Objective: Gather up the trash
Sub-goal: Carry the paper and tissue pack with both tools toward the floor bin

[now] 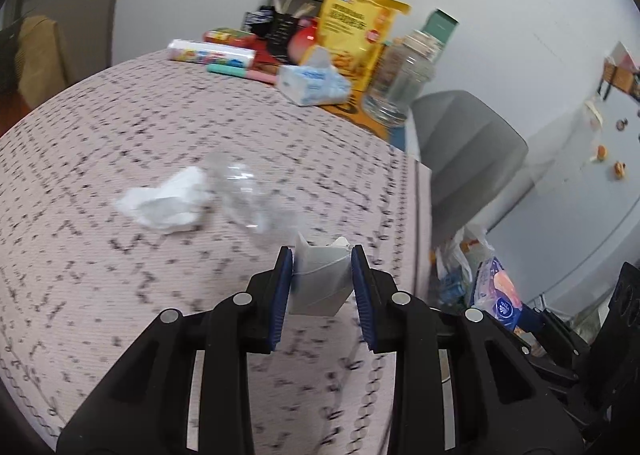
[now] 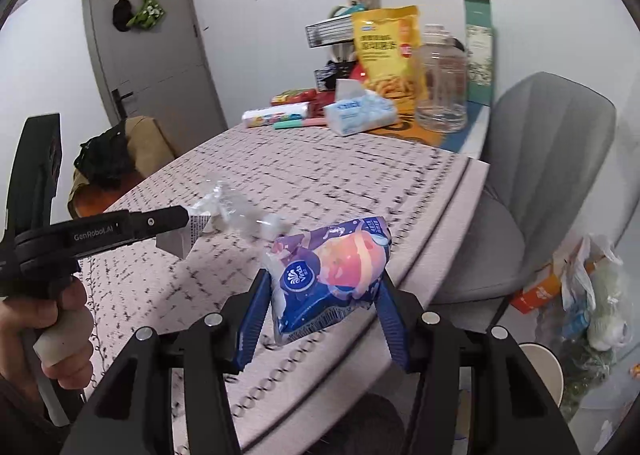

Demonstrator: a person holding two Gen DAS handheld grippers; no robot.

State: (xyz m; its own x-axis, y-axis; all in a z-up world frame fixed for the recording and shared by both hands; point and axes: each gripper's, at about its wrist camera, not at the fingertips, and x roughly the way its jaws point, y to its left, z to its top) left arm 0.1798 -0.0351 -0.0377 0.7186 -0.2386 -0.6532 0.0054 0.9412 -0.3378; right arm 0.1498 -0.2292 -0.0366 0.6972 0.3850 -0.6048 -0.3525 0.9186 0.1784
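My left gripper [image 1: 322,279] is shut on a small white carton [image 1: 320,283], held above the patterned tablecloth [image 1: 120,295]. The right wrist view shows that same gripper [image 2: 176,231] from the side, with the carton [image 2: 188,233] in its tip. My right gripper [image 2: 324,295] is shut on a crumpled blue and purple tissue wrapper [image 2: 328,275], lifted over the table's near edge. On the cloth lie a crumpled white tissue [image 1: 164,203] and a crushed clear plastic bottle [image 1: 248,199], also seen as the bottle [image 2: 240,211] in the right wrist view.
At the table's far end stand a tissue box [image 1: 314,83], a yellow snack bag [image 1: 356,39], a glass jar [image 1: 400,83] and rolls of bags [image 1: 210,53]. A grey chair [image 2: 532,183] sits at the right. A plastic bag of rubbish [image 2: 588,295] lies on the floor beside it.
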